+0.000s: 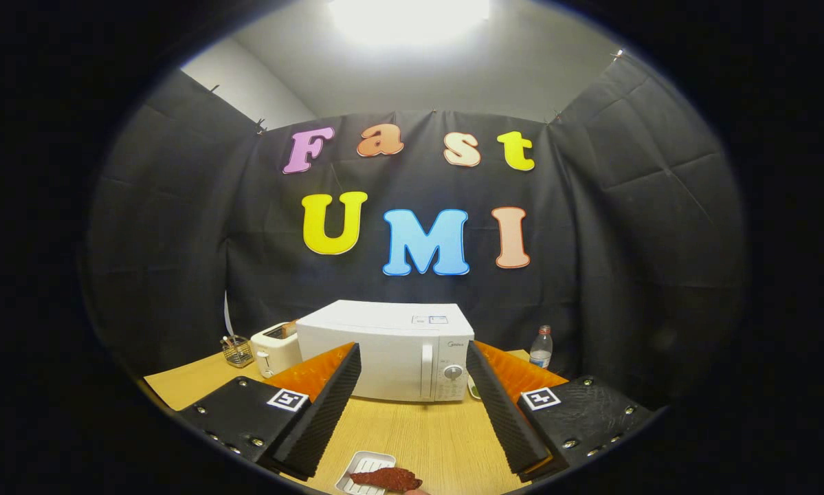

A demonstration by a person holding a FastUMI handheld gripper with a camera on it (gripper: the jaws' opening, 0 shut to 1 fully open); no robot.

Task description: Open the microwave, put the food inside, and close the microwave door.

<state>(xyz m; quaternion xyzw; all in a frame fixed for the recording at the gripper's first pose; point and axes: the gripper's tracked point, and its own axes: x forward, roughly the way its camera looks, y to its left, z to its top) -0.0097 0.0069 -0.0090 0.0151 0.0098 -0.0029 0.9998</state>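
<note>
Gripper [412,381] first: from its own camera, my two fingers are spread wide with nothing between them, and they're hanging up in the air well short of the microwave [386,349]. I'd guess I'm holding off like this so the whole setup stays in sight before I go for the door.

Everything else I'll place off the microwave. It sits square on the wooden table [425,440] with its door shut, and the upright handle [426,371] and the knob [453,372] are on the front's right side. So nothing's been opened yet, and that looks like the first job.

Food [386,478] is well in front of the microwave, close under my fingers: a reddish-brown piece lying on a small white ribbed tray [357,467], hanging off one side of it a bit.

Left of the microwave, just beside it, there's a white toaster [274,349], with something poking out the top that I can't make out. Further left is a wire basket [237,351] with a few sticks in it. Right of the microwave stands a small plastic bottle [541,347].
</note>
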